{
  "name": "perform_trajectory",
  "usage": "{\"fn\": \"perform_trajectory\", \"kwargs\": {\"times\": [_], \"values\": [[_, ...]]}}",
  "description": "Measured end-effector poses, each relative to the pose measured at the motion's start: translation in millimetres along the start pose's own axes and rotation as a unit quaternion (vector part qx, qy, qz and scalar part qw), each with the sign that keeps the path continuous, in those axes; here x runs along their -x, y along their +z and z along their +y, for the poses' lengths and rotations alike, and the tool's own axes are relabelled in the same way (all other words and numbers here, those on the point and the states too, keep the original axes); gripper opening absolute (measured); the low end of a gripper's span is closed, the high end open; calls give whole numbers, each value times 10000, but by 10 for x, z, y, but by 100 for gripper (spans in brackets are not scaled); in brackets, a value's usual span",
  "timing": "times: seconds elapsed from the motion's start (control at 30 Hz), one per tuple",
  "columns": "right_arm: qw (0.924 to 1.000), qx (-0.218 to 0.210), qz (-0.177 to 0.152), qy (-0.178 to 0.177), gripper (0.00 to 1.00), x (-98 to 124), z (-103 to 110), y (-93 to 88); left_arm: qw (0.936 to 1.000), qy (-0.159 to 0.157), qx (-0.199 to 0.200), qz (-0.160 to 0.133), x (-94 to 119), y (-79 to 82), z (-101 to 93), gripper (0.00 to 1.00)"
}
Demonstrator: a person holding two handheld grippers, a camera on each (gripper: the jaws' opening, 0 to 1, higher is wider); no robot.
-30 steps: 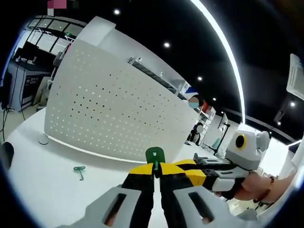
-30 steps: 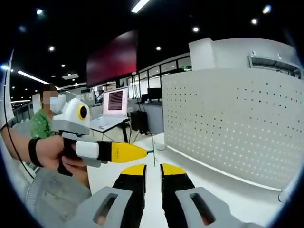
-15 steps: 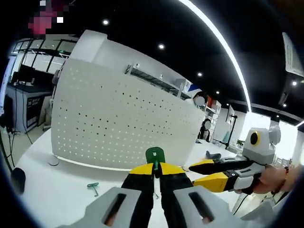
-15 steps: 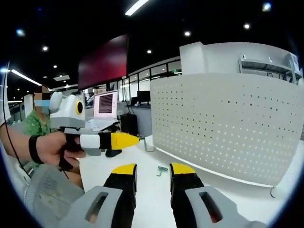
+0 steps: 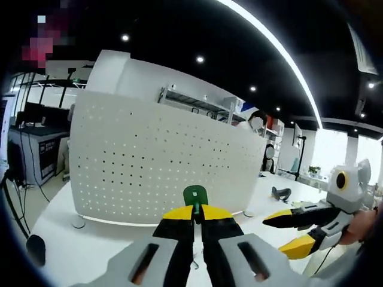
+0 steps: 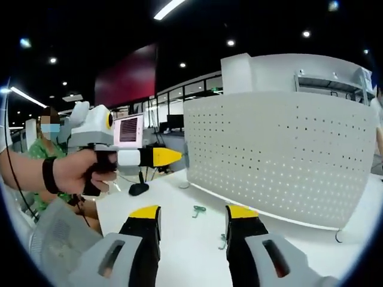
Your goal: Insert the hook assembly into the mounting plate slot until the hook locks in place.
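A white perforated mounting plate stands upright on the white desk, its face dotted with rows of small holes, on small round feet. In the left gripper view, the left claw has its yellow-tipped jaws pressed together on a green hook assembly, whose rounded head pokes up in front of the plate. The right claw has its jaws spread wide with nothing between them. On the desk before the plate lie a loose green hook and a small grey metal piece; a dark computer mouse sits off the plate's left end.
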State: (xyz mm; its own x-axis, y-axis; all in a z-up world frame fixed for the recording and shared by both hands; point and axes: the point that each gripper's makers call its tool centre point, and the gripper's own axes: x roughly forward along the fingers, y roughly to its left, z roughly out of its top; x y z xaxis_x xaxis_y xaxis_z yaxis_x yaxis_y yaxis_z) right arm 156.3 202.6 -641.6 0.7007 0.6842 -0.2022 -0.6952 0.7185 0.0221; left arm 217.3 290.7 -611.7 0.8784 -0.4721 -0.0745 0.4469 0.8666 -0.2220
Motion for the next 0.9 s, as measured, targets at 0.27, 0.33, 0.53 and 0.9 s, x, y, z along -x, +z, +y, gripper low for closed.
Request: {"fn": "perform_trajectory", "kwargs": {"times": [0.27, 0.33, 0.53, 0.9], "values": [[9999, 31, -43, -107, 59, 115, -36, -19, 9997, 49, -209, -73, -129, 86, 16, 3], [9999, -32, 5, -144, 59, 147, -66, -61, 9994, 106, -326, -54, -169, 98, 30, 3], [9997, -161, 18, -183, 58, 220, -92, -130, 9987, 195, -478, -51, -288, 187, 88, 3], [9995, -167, 129, -237, 59, 290, -156, -201, 9955, 371, -871, -86, -508, 373, 214, 3]]}}
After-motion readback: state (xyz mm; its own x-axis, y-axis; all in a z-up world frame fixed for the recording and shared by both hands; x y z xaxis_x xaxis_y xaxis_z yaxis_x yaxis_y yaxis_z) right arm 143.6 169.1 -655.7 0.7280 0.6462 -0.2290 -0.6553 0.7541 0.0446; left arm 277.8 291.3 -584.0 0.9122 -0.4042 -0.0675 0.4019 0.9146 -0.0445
